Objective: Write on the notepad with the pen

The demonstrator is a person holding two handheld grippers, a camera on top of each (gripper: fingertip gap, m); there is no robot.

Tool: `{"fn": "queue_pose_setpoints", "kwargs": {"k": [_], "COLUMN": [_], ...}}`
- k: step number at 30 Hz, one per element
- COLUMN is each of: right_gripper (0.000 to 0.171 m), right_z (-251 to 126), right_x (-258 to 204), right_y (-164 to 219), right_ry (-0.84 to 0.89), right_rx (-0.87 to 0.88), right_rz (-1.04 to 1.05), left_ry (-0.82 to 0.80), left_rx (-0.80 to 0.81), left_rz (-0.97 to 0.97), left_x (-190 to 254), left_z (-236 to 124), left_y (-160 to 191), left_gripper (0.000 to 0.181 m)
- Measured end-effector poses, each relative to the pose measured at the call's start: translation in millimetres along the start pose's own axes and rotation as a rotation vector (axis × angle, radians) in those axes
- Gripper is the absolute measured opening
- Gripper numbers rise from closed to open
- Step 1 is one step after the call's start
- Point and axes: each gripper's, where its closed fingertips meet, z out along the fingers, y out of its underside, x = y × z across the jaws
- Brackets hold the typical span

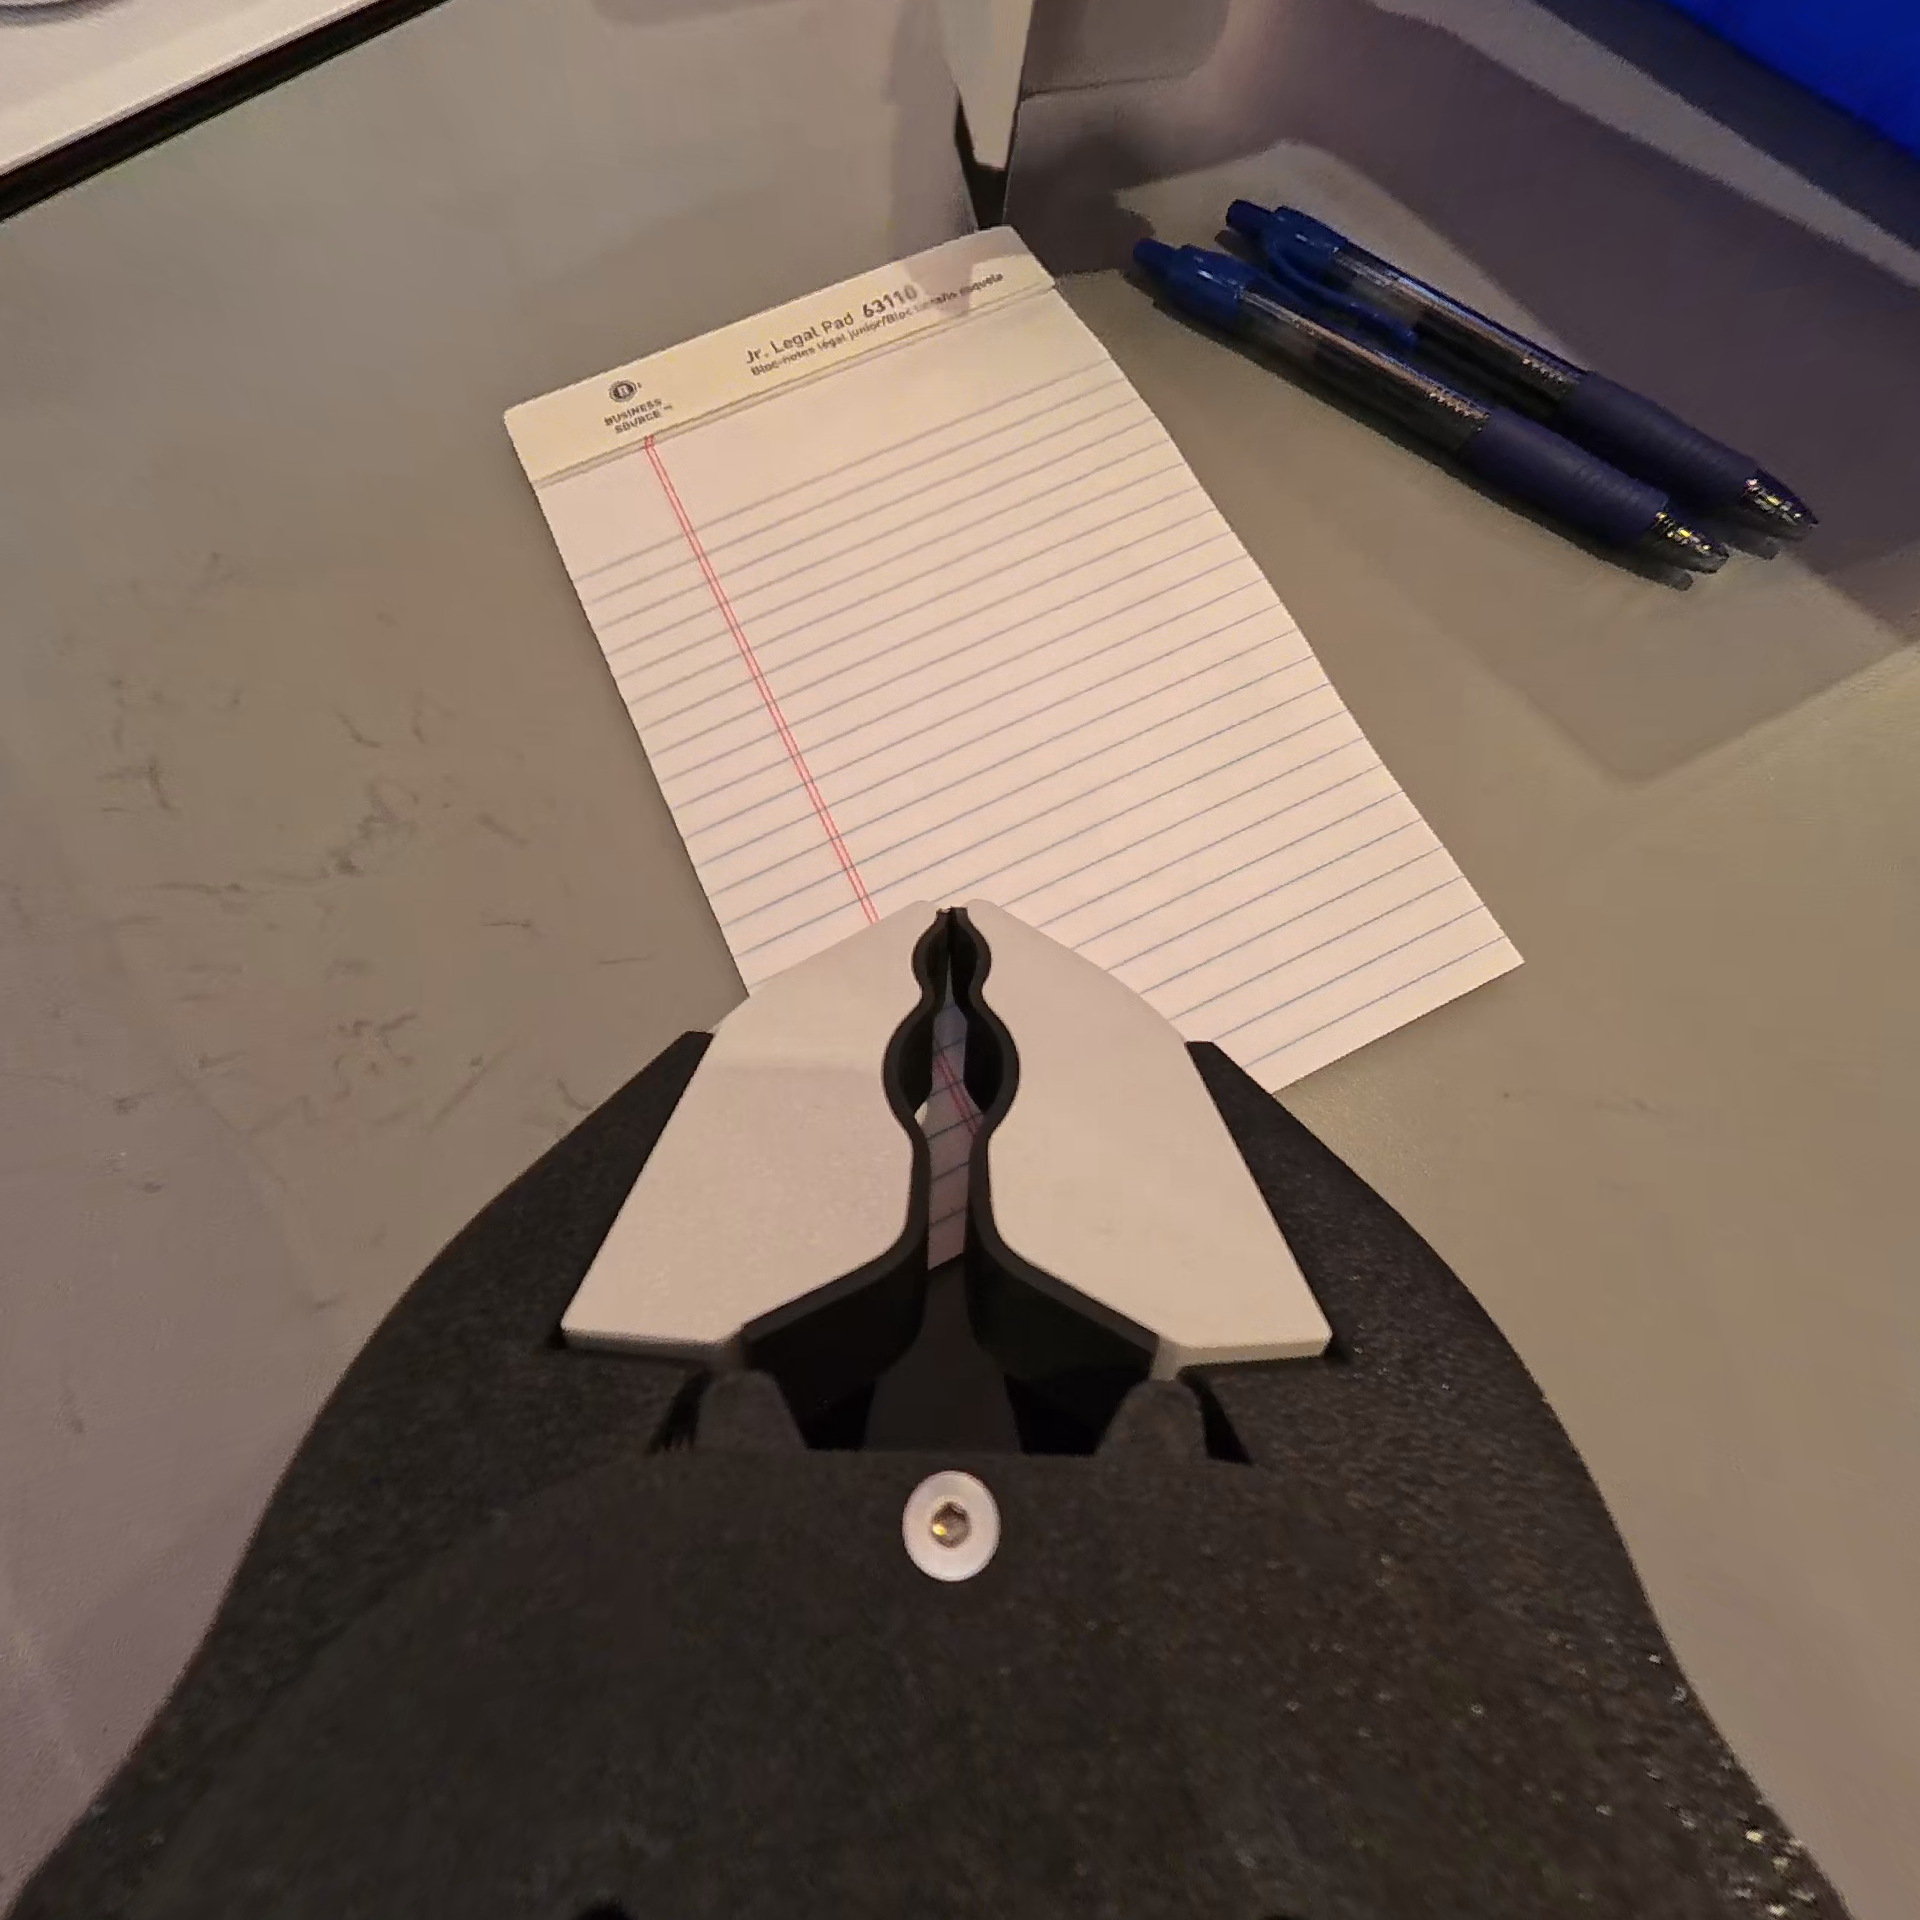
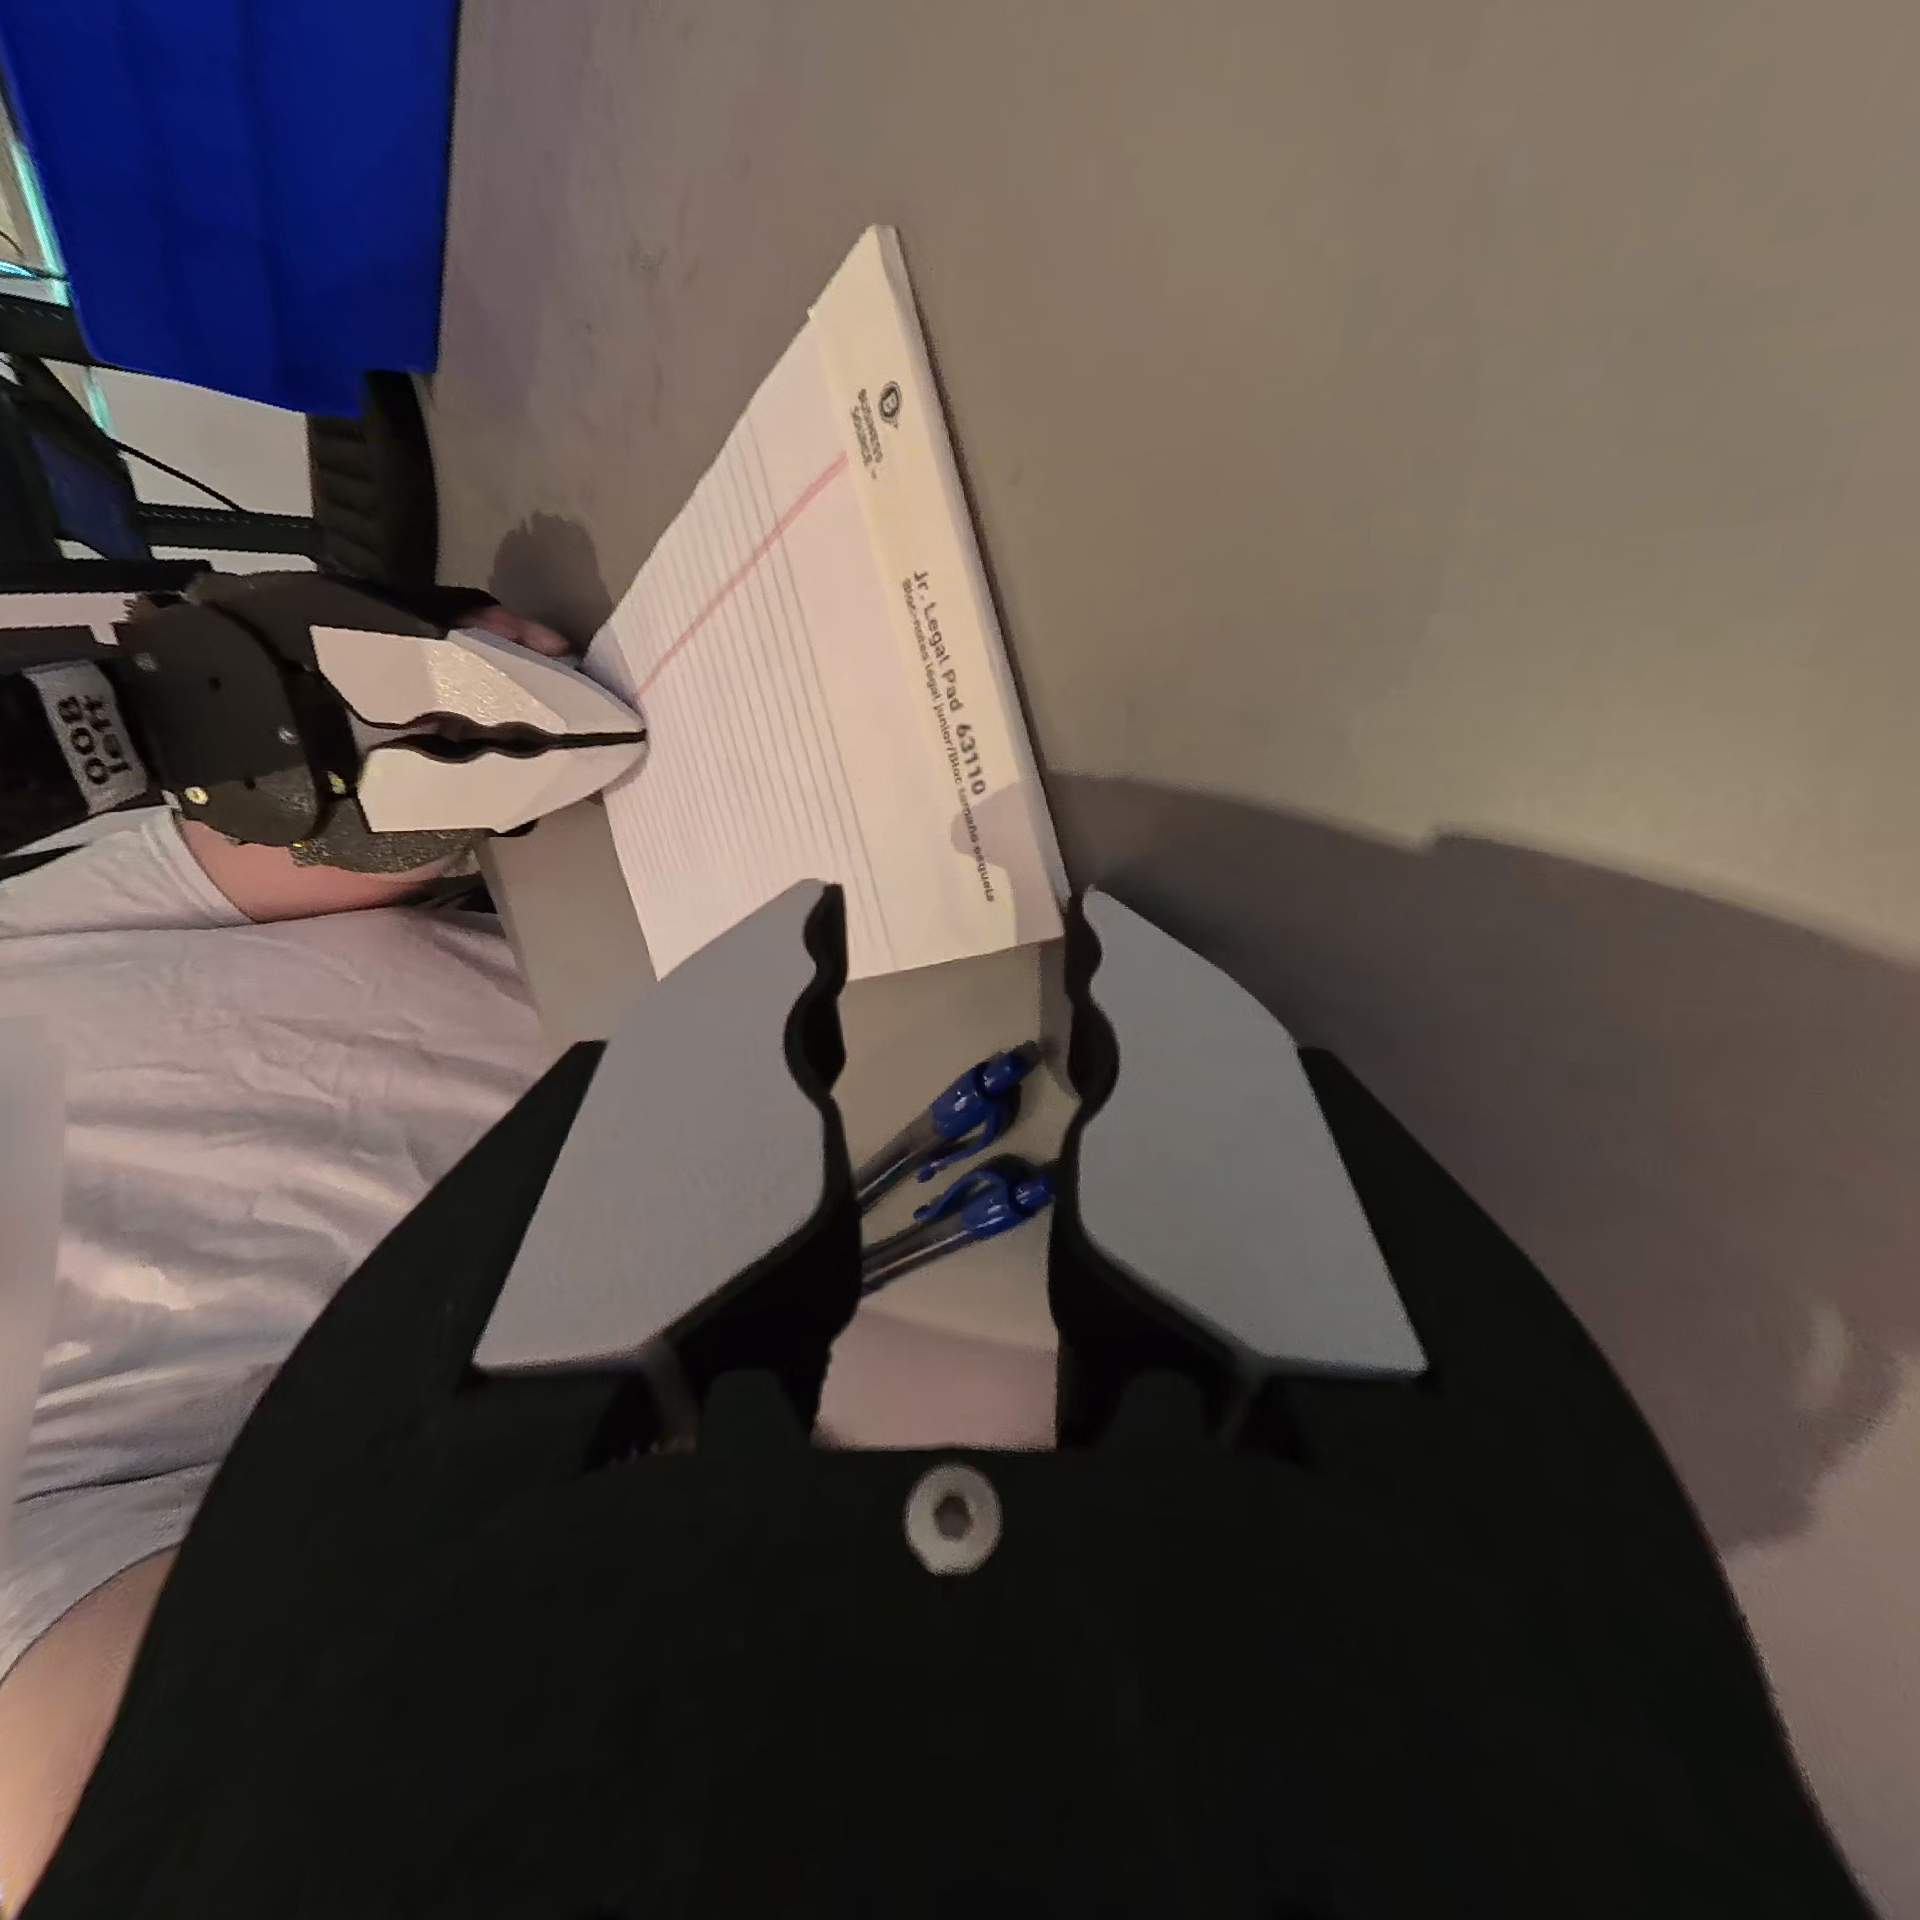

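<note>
A white lined notepad (image 1: 987,644) with a red margin line lies flat on the grey table (image 1: 260,623). Two blue pens (image 1: 1455,405) lie side by side just right of its top corner. My left gripper (image 1: 951,914) is shut and empty, its tips at the pad's near edge. In the right wrist view the left gripper (image 2: 634,738) touches that same edge of the notepad (image 2: 790,675). My right gripper (image 2: 956,904) is open and empty, held over the two pens (image 2: 966,1112), which show between its fingers.
A white board with a dark edge (image 1: 156,94) lies at the table's far left. A white upright object (image 1: 987,83) stands behind the pad. A blue item (image 1: 1766,62) sits at the far right. A person's white shirt (image 2: 208,1091) is beside the table. Across from one pair of fingers to the other is roughly 15 cm.
</note>
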Motion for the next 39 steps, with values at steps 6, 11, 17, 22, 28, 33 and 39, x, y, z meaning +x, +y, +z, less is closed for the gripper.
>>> {"fn": "queue_pose_setpoints", "kwargs": {"k": [6, 11, 17, 22, 28, 33, 39], "right_gripper": [0.040, 0.054, 0.055, 0.046, 0.058, 0.053, 0.055], "right_z": [0.5, -1.1, -5.3, -17.8, -6.2, -14.8, -8.5], "right_x": [-0.2, -8.5, -12.4, -22.3, -15.1, -20.2, -15.4], "right_y": [3.5, 0.2, 0.7, -3.7, 7.0, 4.5, 10.5], "right_ry": [0.036, -0.074, -0.142, -0.263, -0.187, -0.269, -0.203], "right_rx": [-0.010, 0.054, 0.101, 0.179, 0.106, 0.162, 0.138], "right_rz": [-0.027, 0.041, 0.082, 0.132, 0.138, 0.218, 0.171], "left_ry": [0.000, 0.007, 0.008, 0.012, 0.018, 0.015, 0.011], "left_rx": [0.001, -0.001, -0.001, -0.001, -0.001, 0.000, 0.001], "left_rz": [0.002, 0.000, 0.003, 0.002, 0.010, 0.010, 0.005], "left_x": [0.2, 0.3, 0.6, 0.7, 1.5, 1.4, 1.1], "left_z": [0.0, 0.2, 0.3, 0.3, 0.2, 0.0, -0.1], "left_y": [-0.1, 0.0, 0.0, 0.0, 0.1, 0.1, 0.2], "left_gripper": [0.000, 0.000, 0.000, 0.000, 0.000, 0.000, 0.000]}}
